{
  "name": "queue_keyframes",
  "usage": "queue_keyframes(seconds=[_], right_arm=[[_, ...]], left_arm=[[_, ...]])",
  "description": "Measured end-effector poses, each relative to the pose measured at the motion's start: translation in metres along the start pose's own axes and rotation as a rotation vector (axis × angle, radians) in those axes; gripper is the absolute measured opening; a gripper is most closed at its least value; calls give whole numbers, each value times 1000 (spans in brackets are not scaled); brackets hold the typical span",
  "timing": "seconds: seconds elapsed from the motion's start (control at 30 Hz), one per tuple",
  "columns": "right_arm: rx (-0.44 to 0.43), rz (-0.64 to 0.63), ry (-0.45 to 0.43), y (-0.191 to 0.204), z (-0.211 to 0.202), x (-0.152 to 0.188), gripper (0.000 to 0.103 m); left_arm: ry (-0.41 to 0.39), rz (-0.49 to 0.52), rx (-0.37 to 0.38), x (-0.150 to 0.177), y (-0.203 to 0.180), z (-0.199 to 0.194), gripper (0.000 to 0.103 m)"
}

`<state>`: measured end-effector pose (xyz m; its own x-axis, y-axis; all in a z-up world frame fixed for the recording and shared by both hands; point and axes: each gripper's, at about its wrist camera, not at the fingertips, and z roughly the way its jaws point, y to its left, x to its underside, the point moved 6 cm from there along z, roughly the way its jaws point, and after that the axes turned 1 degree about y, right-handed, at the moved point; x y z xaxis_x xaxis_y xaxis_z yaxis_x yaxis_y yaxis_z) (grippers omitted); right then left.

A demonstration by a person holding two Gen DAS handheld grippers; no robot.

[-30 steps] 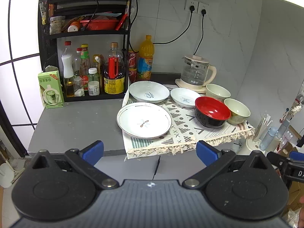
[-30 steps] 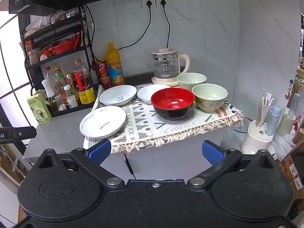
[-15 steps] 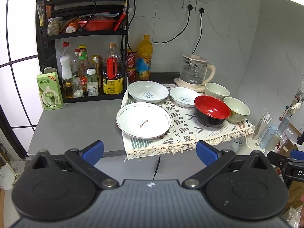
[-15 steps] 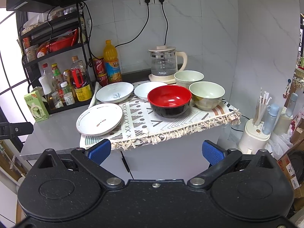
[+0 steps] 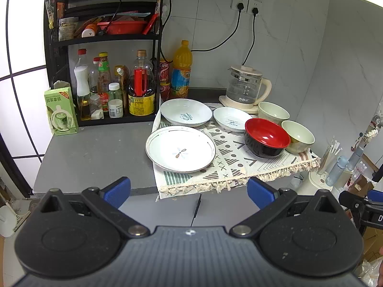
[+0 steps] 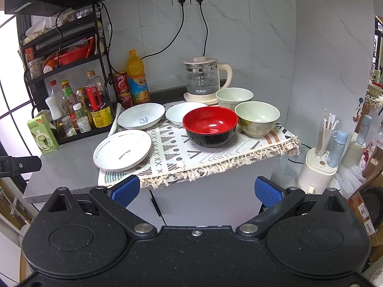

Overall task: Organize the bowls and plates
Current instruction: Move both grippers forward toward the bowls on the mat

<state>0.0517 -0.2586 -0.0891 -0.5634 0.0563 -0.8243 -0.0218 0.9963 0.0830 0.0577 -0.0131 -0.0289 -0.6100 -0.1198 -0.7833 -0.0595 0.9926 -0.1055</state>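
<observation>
On a patterned cloth [image 5: 239,157] [image 6: 215,153] lie a large white plate [image 5: 180,148] [image 6: 123,150], a deep white plate [image 5: 186,112] [image 6: 141,116] and a small white dish [image 5: 231,122] [image 6: 178,114]. A red-and-black bowl [image 5: 267,136] [image 6: 210,125] stands beside two pale green bowls [image 5: 298,136] [image 5: 273,112] [image 6: 257,117] [image 6: 234,97]. My left gripper [image 5: 189,192] is open and empty, short of the counter's front edge. My right gripper [image 6: 197,190] is open and empty, also short of the counter.
A black rack [image 5: 107,55] with bottles and a green carton [image 5: 61,111] stand at the back left. A glass kettle [image 5: 245,88] and an orange juice bottle [image 5: 182,69] stand at the back wall. A white appliance with straws [image 6: 318,165] stands to the right below the counter.
Both grippers have drifted slightly closer to the counter and a little higher. Nothing on the counter has moved.
</observation>
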Motion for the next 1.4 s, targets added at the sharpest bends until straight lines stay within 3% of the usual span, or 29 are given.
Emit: queue_keyframes(seconds=[0.8, 1.4], right_arm=[[-12, 17, 15, 3, 6, 5, 103], [10, 26, 35, -7, 34, -7, 103]], left_arm=[[12, 1, -9, 2, 5, 5, 102], [37, -2, -2, -13, 2, 46, 102]])
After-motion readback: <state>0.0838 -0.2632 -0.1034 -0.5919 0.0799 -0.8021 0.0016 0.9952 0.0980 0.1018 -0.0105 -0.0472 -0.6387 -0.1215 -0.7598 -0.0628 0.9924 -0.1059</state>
